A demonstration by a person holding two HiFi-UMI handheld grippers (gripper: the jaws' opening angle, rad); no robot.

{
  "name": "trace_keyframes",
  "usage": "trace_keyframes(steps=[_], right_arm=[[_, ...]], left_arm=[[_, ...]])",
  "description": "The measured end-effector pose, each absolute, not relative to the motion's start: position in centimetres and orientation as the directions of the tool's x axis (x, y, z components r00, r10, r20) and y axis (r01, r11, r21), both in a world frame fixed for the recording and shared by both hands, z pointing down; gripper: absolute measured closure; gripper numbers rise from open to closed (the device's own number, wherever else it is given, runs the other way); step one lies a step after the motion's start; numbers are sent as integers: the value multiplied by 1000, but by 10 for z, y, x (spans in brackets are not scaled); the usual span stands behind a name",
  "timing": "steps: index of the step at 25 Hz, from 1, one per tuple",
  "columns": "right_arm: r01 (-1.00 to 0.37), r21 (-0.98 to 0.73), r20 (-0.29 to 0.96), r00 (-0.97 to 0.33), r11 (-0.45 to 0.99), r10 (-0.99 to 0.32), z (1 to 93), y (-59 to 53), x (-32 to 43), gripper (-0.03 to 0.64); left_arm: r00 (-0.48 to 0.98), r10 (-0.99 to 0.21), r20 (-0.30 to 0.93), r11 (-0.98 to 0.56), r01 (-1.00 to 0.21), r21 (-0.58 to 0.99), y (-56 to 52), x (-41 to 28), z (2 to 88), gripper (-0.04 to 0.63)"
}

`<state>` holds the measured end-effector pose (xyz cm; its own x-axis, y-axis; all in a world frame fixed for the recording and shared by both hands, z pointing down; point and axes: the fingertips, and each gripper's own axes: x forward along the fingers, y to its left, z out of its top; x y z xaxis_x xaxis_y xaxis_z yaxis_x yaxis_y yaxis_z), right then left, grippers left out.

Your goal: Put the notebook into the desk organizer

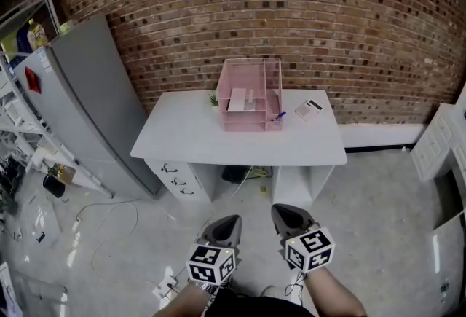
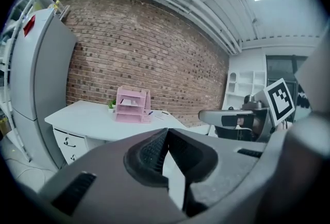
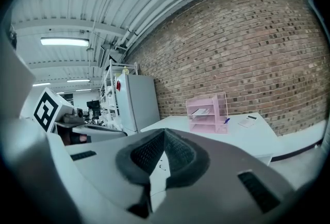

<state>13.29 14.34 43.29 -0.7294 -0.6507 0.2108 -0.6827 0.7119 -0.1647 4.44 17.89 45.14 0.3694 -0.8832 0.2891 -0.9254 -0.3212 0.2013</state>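
The grey left gripper [image 1: 231, 222] and grey right gripper [image 1: 282, 213] hang with fingers [image 2: 149, 150] clenched, holding nothing, well apart from the white bench [image 1: 189, 135].

Nothing legible anywhere — only black-and-white square marker patterns on the cubes of the left gripper [image 1: 227, 227] and right gripper [image 1: 285, 217].

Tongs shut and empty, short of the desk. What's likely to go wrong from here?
1. The small white notebook lies flat on the white desk; the left tongs and right tongs, both shut, may skid off its edge.
2. The blue pen lies between the notebook and the pink tiered organizer and may get swept along.
3. The organizer already holds sheets; the notebook may snag on them.
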Motion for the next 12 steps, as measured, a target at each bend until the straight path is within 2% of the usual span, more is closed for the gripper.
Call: trace_keyframes(steps=[12], right_arm=[[-676, -158, 214, -735, 720, -644, 434, 143, 164, 614]], left_arm=[[355, -892, 280, -310, -931, 193, 179, 72, 448, 589]])
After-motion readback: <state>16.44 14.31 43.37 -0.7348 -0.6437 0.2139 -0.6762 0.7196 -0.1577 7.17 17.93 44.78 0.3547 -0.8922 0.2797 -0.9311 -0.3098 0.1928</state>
